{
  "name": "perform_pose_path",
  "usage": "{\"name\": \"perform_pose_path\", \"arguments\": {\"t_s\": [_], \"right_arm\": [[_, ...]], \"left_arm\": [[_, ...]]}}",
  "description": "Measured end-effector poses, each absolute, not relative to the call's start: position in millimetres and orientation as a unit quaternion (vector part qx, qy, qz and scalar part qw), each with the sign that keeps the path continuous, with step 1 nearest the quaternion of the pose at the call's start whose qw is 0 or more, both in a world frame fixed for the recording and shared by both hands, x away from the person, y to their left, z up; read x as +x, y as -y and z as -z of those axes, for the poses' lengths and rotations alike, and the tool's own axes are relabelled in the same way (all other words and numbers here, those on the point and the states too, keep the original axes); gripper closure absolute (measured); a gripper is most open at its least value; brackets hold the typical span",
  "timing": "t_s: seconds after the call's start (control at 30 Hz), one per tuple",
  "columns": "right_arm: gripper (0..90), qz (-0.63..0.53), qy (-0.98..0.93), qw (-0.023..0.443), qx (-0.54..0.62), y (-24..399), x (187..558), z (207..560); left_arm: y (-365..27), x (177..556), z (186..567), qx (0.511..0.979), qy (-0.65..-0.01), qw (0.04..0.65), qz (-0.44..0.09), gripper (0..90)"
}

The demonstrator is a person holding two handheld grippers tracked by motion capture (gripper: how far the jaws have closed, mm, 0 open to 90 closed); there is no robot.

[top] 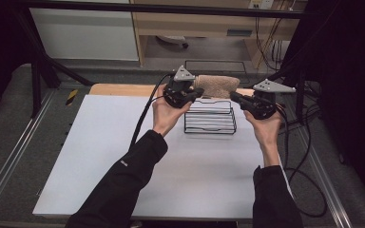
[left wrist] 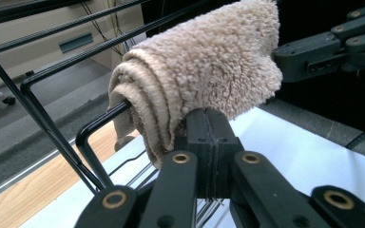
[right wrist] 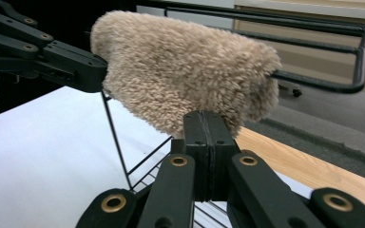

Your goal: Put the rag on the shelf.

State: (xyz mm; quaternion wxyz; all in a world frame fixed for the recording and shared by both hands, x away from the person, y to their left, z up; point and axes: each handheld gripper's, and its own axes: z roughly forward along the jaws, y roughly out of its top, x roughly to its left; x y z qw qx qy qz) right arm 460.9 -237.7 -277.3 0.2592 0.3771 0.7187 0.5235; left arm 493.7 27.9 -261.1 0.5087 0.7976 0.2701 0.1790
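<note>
Altogether one beige towel [top: 216, 85], one wire rack [top: 210, 121], two shut claws.

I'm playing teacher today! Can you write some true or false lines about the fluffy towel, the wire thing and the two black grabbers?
1. The folded beige fluffy towel lies flat on the white table top. False: it is held up above the black wire rack.
2. The left gripper and the right gripper each hold one end of the towel. True.
3. The left gripper's jaws are wide open. False: they are shut on the towel's edge.
4. The rack stands on the table top. True.
5. The person wears black sleeves. True.
</note>
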Motion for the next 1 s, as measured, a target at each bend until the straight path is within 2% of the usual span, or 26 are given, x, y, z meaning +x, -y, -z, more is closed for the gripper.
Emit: {"name": "perform_pose_path", "arguments": {"t_s": [0.27,0.43,0.8,1.0], "right_arm": [[88.7,-0.528,-0.714,0.262,0.377,238.8,460.5,278.9],[85.2,-0.533,-0.715,0.262,0.370,238.8,453.8,275.6],[68.1,-0.543,-0.709,0.254,0.371,239.0,436.1,267.0],[54.3,-0.542,-0.711,0.247,0.373,237.6,424.9,272.4]], "left_arm": [[-27.8,494.5,262.9,0.798,-0.267,0.509,-0.181,87.9],[-31.5,489.3,258.9,0.796,-0.265,0.513,-0.181,83.3],[-54.8,476.2,258.9,0.798,-0.276,0.507,-0.174,64.5],[-75.8,466.7,265.1,0.798,-0.281,0.504,-0.171,53.9]]}}
